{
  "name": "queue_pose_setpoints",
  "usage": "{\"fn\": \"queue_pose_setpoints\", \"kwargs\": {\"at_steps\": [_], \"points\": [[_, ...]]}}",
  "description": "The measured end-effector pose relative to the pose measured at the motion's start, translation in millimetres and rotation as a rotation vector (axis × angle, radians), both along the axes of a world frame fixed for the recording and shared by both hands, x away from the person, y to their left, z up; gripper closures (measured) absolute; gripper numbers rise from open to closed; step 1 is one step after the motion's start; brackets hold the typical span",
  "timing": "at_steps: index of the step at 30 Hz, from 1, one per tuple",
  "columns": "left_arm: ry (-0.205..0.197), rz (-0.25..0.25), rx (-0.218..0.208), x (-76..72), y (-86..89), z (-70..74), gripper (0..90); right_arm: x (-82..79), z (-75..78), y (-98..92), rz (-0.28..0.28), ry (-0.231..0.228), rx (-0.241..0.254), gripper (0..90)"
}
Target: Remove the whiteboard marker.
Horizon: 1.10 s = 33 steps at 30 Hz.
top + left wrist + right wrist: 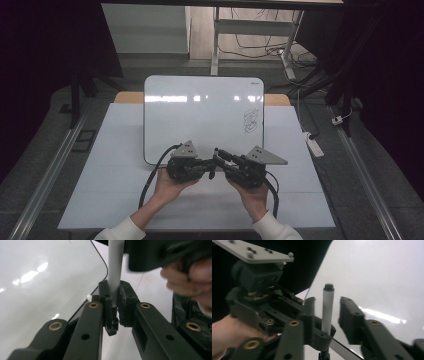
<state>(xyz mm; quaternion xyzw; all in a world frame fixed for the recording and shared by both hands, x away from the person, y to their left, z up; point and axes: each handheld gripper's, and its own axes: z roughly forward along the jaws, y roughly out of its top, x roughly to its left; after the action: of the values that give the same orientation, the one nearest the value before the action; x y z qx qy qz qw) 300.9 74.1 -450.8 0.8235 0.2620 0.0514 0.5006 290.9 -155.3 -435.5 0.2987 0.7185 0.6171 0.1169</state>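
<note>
Marker passed between the two grippers, near edge of bench

At the near middle of the bench (pixel 100 200) we see the left gripper (pixel 115 298) with fingers pinching the white marker (pixel 115 265); the right gripper (pixel 327 315) has its fingers spread either side of the barrel, not pressing it. Beyond lies the whiteboard (pixel 200 115), reaching the far edge.

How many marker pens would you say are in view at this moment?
1: a white marker pen clamped in the left gripper, standing between the right gripper's open jaws, at the whiteboard's near edge.
</note>
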Motion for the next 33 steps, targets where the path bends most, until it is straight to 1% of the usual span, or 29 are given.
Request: {"fn": "queue_pose_setpoints", "kwargs": {"at_steps": [1, 3, 5, 6, 7, 8, 9, 10, 11, 12, 13, 14, 15, 16, 17, 18, 19, 20, 22, 24, 25, 26, 27, 28, 29, 30, 32, 33], "points": [[0.0, 0.0, 0.0, 0.0, 0.0, 0.0, 81.3, 1.8, 1.5, -2.5, 0.027, 0.0, -0.006, 58.9], [-0.005, -0.01, 0.01, -0.2, 3.9, -0.2, 81.4, 7.9, 3.6, -7.7, 0.091, 0.013, -0.059, 51.8], [-0.007, -0.032, 0.011, 0.1, 9.4, 0.1, 81.4, 13.7, 2.4, -13.7, 0.142, -0.003, -0.101, 46.1], [-0.007, -0.032, 0.011, 0.1, 9.4, 0.1, 81.3, 13.7, 2.4, -13.7, 0.142, -0.003, -0.101, 46.1], [-0.005, -0.048, 0.012, 0.3, 10.7, 0.4, 81.4, 21.3, -1.7, -18.9, 0.224, 0.014, -0.125, 42.9], [-0.001, -0.065, 0.012, 0.2, 11.5, 0.4, 81.4, 21.3, -1.7, -18.9, 0.224, 0.014, -0.125, 42.9], [-0.002, -0.079, 0.017, -0.2, 12.0, 0.4, 81.4, 26.4, -6.8, -22.6, 0.28, 0.016, -0.161, 42.2], [-0.002, -0.096, 0.025, -0.6, 12.3, 0.2, 81.4, 26.4, -6.8, -22.6, 0.28, 0.016, -0.161, 42.2], [-0.002, -0.112, 0.03, -1.0, 12.5, -0.1, 81.3, 28.0, -9.3, -23.7, 0.304, 0.015, -0.184, 42.2], [0.0, -0.128, 0.033, -1.2, 12.6, -0.5, 81.3, 30.5, -13.7, -25.9, 0.342, 0.015, -0.213, 42.4], [0.002, -0.141, 0.038, -1.4, 12.5, -0.8, 81.3, 31.3, -15.6, -26.6, 0.362, 0.015, -0.211, 42.7], [0.002, -0.152, 0.044, -1.5, 12.3, -1.1, 81.3, 31.3, -15.6, -26.6, 0.362, 0.015, -0.211, 42.7], [0.001, -0.163, 0.046, -1.5, 11.9, -1.6, 81.3, 31.8, -17.4, -27.3, 0.397, 0.019, -0.217, 42.9], [0.004, -0.174, 0.048, -1.3, 11.6, -1.9, 81.3, 31.4, -18.2, -26.9, 0.413, 0.016, -0.221, 42.9], [0.007, -0.186, 0.046, -1.1, 11.2, -2.3, 81.3, 31.4, -18.2, -26.9, 0.413, 0.016, -0.221, 42.9], [0.01, -0.195, 0.041, -0.7, 11.0, -2.7, 81.3, 30.2, -19.4, -25.2, 0.442, 0.012, -0.241, 43.5], [0.014, -0.204, 0.038, -0.3, 10.9, -2.9, 81.3, 30.2, -19.4, -25.2, 0.442, 0.012, -0.241, 43.5], [0.017, -0.213, 0.034, 0.2, 10.8, -3.2, 81.3, 28.8, -20.9, -22.5, 0.465, 0.008, -0.263, 44.4], [0.023, -0.231, 0.03, 0.9, 10.5, -3.8, 81.3, 28.3, -21.9, -21.0, 0.475, 0.006, -0.27, 44.9], [0.027, -0.249, 0.027, 1.1, 9.8, -4.3, 81.3, 27.1, -24.2, -17.6, 0.506, 0.004, -0.288, 48.1], [0.03, -0.259, 0.022, 1.4, 9.5, -4.5, 81.3, 27.1, -24.2, -17.6, 0.506, 0.004, -0.288, 48.1], [0.035, -0.268, 0.016, 1.8, 9.2, -4.8, 81.3, 26.1, -25.7, -15.2, 0.527, 0.003, -0.305, 50.1], [0.038, -0.276, 0.011, 2.2, 8.9, -5.0, 81.3, 26.1, -25.7, -15.2, 0.527, 0.003, -0.305, 50.1], [0.043, -0.284, 0.007, 2.6, 8.5, -5.3, 81.3, 25.2, -27.6, -12.6, 0.549, 0.006, -0.32, 51.8], [0.048, -0.294, 0.001, 2.9, 8.3, -5.5, 81.3, 25.2, -27.6, -12.6, 0.549, 0.006, -0.32, 51.8], [0.054, -0.301, -0.004, 3.2, 8.1, -5.6, 81.3, 24.1, -29.3, -10.1, 0.576, 0.006, -0.323, 53.6], [0.062, -0.315, -0.011, 3.7, 7.9, -5.7, 81.3, 22.0, -30.8, -7.5, 0.606, 0.011, -0.321, 55.7], [0.065, -0.32, -0.017, 4.0, 7.9, -5.8, 81.3, 22.0, -30.8, -7.5, 0.606, 0.011, -0.321, 55.7]]}}
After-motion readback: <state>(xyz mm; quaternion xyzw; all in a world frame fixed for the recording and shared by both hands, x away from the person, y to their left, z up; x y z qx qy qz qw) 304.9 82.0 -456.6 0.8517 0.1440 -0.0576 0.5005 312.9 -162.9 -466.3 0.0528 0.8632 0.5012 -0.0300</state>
